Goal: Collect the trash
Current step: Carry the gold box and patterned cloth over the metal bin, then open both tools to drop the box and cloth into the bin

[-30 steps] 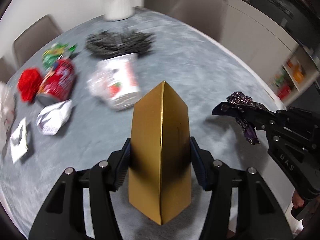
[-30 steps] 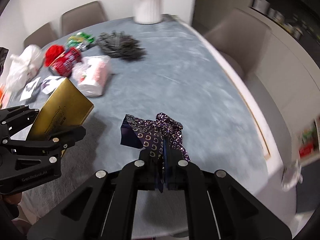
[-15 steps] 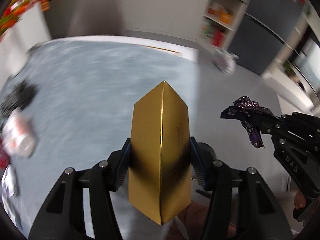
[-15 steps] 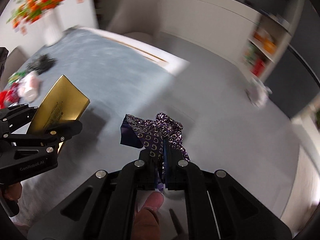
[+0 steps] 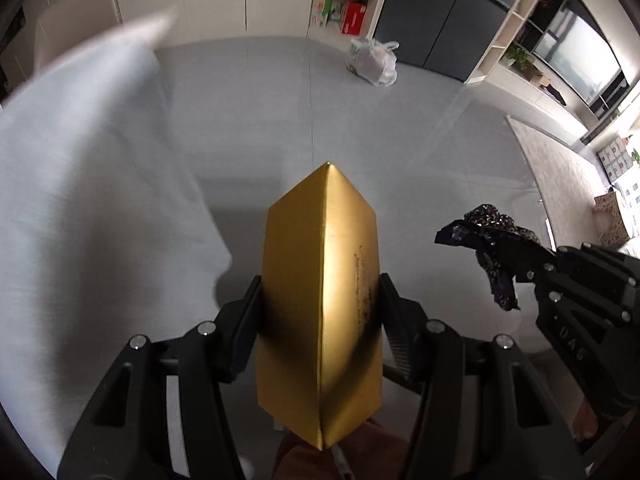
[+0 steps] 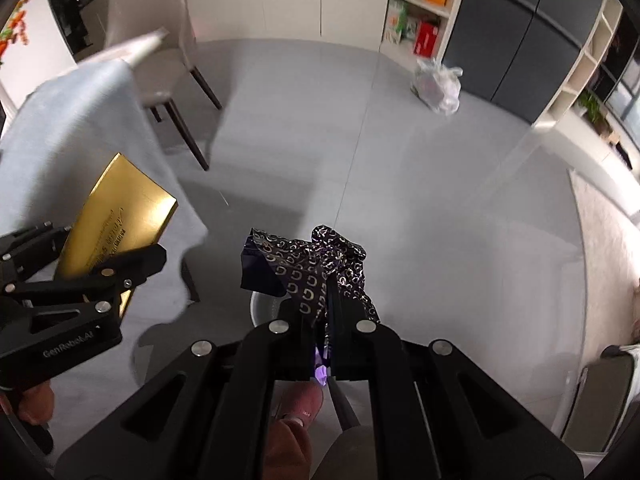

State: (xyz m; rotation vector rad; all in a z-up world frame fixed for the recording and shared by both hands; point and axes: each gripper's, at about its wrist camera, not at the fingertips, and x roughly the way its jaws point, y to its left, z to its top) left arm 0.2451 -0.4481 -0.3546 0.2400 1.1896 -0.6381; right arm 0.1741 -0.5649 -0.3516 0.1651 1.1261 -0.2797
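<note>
My left gripper [image 5: 320,300] is shut on a gold box [image 5: 320,308], held edge-up above the grey floor; it also shows in the right wrist view [image 6: 116,224]. My right gripper [image 6: 322,304] is shut on a crumpled dark purple wrapper with silver print [image 6: 316,264], also seen at the right of the left wrist view [image 5: 488,236]. Both grippers are side by side, off the table. A white plastic trash bag [image 6: 436,84] sits on the floor far ahead near the dark cabinets, and it shows in the left wrist view [image 5: 372,60] too.
The table with its grey cloth [image 5: 80,184] is at the left. A chair [image 6: 160,52] stands by its far end. Shelves with boxes [image 6: 416,12] line the back wall. A rug [image 6: 600,232] lies at the right. A grey round bin rim [image 6: 264,308] shows under the wrapper.
Both grippers have swung away from the table towards the open floor, each still holding its item. The table trash has left view; the bag on the floor is now ahead.
</note>
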